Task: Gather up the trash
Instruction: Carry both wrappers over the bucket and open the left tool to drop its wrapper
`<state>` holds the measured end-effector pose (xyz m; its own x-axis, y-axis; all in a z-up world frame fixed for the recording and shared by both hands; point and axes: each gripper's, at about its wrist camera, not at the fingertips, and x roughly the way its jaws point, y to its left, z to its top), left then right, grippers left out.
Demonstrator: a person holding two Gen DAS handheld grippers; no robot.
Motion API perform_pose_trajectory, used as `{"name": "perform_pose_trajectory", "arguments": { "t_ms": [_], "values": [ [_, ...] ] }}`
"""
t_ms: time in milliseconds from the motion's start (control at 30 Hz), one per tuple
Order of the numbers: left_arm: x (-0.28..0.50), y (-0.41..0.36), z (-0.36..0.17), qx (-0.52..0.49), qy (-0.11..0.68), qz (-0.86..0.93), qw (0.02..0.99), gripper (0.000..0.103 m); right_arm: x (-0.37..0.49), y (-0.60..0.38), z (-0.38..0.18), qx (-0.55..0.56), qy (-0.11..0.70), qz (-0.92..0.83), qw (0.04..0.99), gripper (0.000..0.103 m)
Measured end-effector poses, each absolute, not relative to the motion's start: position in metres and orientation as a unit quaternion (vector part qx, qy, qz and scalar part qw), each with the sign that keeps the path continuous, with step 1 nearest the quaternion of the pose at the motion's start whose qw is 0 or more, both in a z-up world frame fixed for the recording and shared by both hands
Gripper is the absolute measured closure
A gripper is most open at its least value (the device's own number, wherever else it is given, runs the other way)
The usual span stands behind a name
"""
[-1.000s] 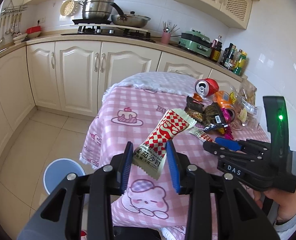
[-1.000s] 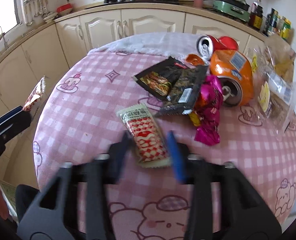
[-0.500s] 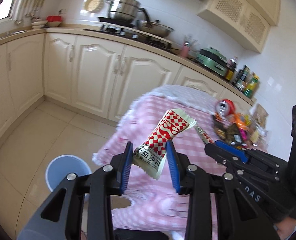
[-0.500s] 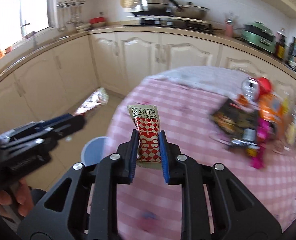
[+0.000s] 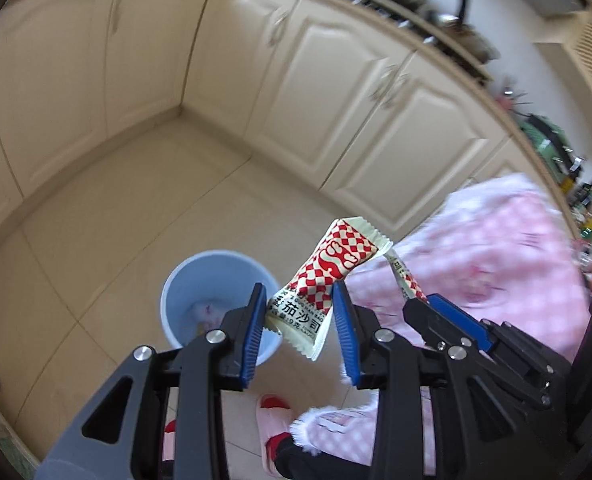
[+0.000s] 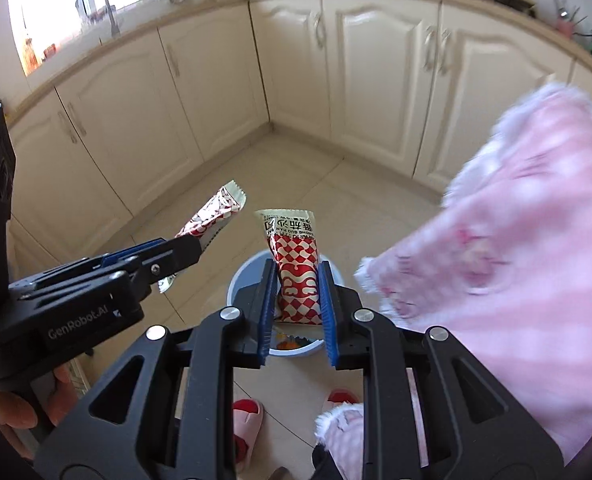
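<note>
Above the tiled floor, between the cream cabinets and the pink checked tablecloth, I held both tools over the light blue bin.

My left gripper was clenched on a ketchup sachet with red and white checks. Its long axis ran up and to the right from the blue pads, with the crimped end highest; the printed end was low, between the pads. Chinese characters were printed there in black, and I could not read the small line under them.

My right gripper was clenched on a second ketchup sachet of the same kind. This one stood almost upright, its long axis along the fingers, its white end on top with the characters upside down.

Inside the bin lay some small trash, pale and orange pieces, too blurred to name. On the side of the left tool I read "GenRobot.AI". Below, I saw pink slippers with red on them.
</note>
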<state>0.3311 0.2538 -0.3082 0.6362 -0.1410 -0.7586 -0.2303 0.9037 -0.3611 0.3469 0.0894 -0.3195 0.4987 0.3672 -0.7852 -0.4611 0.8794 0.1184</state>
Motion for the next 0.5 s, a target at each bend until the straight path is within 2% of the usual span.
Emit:
{"name": "perform_pose_trajectory", "arguments": {
  "t_ms": [300,433,500],
  "values": [
    [0.385,0.297,-0.393,-0.263,0.454,0.034,0.851,0.068,0.397,0.114,-0.396,-0.043,0.487,0.218,0.845,0.082],
    [0.393,0.309,-0.418,-0.291,0.454,0.039,0.841,0.052,0.406,0.121,-0.415,-0.039,0.498,0.218,0.838,0.082],
    [0.394,0.313,-0.419,-0.291,0.453,0.042,0.842,0.050,0.409,0.126,-0.423,-0.037,0.505,0.217,0.835,0.082]
  ]
}}
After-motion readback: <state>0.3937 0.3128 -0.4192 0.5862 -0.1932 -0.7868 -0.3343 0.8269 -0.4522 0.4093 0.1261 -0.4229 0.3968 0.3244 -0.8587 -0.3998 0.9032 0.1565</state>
